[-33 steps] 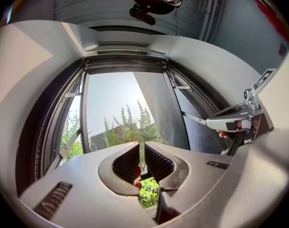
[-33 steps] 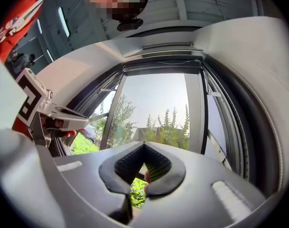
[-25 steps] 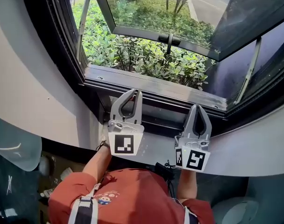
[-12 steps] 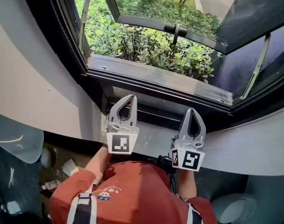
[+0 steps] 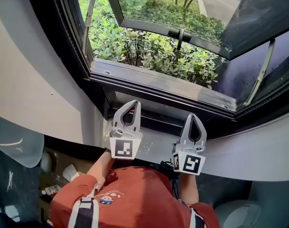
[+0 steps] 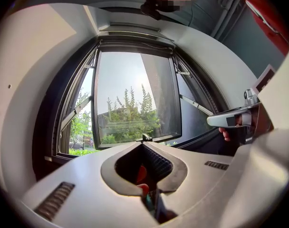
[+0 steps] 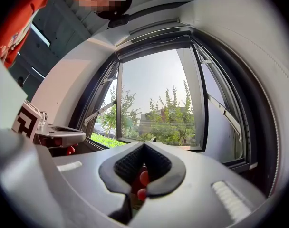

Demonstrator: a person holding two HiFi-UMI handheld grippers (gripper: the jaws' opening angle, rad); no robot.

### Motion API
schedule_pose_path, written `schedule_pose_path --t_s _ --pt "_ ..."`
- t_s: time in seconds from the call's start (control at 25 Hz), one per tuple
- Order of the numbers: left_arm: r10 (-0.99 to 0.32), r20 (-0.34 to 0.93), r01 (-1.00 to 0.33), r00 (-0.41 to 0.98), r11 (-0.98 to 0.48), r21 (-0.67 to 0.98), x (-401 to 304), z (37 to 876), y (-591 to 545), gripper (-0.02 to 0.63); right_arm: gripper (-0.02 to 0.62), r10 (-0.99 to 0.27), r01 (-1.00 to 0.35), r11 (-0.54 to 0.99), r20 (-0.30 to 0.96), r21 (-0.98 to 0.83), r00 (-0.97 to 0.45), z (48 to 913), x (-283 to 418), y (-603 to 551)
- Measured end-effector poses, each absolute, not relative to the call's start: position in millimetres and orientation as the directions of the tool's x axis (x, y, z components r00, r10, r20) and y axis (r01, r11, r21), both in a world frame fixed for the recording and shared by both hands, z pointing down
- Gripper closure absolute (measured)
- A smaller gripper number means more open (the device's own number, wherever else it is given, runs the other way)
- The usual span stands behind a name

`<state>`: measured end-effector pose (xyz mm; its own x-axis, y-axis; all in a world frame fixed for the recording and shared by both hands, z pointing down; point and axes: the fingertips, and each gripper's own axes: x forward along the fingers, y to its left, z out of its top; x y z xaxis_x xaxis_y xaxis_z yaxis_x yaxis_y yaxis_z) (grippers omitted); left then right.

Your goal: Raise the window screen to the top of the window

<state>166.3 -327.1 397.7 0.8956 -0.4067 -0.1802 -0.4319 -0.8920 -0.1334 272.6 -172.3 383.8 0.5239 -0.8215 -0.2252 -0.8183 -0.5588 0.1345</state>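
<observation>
The window (image 5: 158,82) stands open, its glass sash (image 5: 182,13) swung outward with a handle (image 5: 181,33) on its lower rail. No screen mesh shows across the opening. A dark track (image 5: 156,120) runs along the bottom of the frame. My left gripper (image 5: 135,102) is shut, with its tips at that track. My right gripper (image 5: 194,116) is shut too, just short of the track. In the left gripper view the jaws (image 6: 143,144) meet with nothing between them. The right gripper view shows the same (image 7: 143,144). Both views look up at the open sash.
A white ledge (image 5: 154,146) lies under both grippers. A curved white wall (image 5: 35,80) flanks the window on the left. Metal stays (image 5: 90,13) (image 5: 261,70) hold the sash. Green shrubs (image 5: 149,51) grow outside. The person's red shirt (image 5: 130,198) fills the bottom.
Both grippers have sunk toward the bottom of the window frame. The left gripper's jaws have closed from a small gap; the right stayed shut.
</observation>
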Motion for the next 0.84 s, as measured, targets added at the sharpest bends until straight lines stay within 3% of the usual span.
schedule_pose_path --t_s 0.84 --pt "-0.417 -0.192 -0.447 0.888 -0.882 -0.15 170.3 395.6 -337.2 0.6 0.588 -0.819 -0.807 -0.566 -0.223 0.167 0.528 384.6 282.6 -176.5"
